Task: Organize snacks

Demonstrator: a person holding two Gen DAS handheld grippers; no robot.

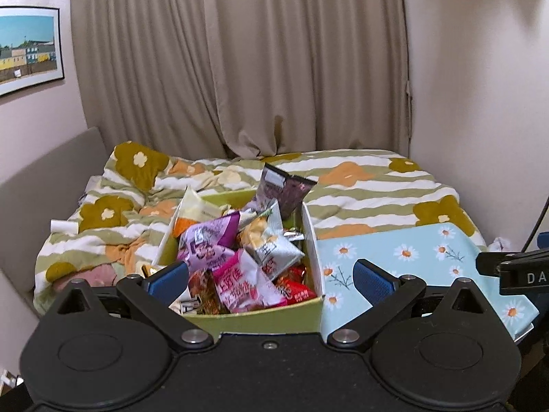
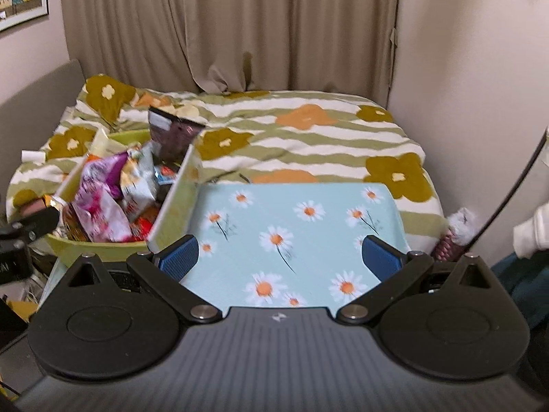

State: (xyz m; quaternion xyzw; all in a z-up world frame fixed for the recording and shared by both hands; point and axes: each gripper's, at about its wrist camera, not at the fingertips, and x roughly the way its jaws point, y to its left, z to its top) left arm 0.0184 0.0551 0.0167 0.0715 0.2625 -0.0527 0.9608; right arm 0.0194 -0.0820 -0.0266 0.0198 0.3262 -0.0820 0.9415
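- The left gripper [image 1: 271, 279] is seen nearest, with its blue pads [image 1: 170, 276] spread wide apart and nothing held between them.
- Just past those pads, a green box [image 1: 267, 317] is seen, and its near wall sits right between them.
- The box is filled with snacks [image 1: 240, 254], heaped up over the rim.
- A pink bag [image 1: 245, 283] is seen at the front of the heap, a silver bag [image 1: 274, 245] behind it, and a purple bag [image 1: 209, 237] to the left.
- A dark bag [image 1: 283, 189] is stuck up at the far end of the box.
- The right gripper [image 2: 279, 257] is also held wide open, and nothing is gripped by it.
- A blue lid [image 2: 291, 226] with daisies is seen right in front of the right gripper, lying flat, touching the right side of the box.
- In the right wrist view, the box [image 2: 99, 249] is found to the left of the right gripper, near its left pad [image 2: 180, 255].
- Box and lid are set on a bed [image 1: 360, 185] with a striped flower cover.
- Farthest back, tan curtains [image 1: 240, 61] are hung, and a picture [image 1: 27, 48] is seen on the left wall.
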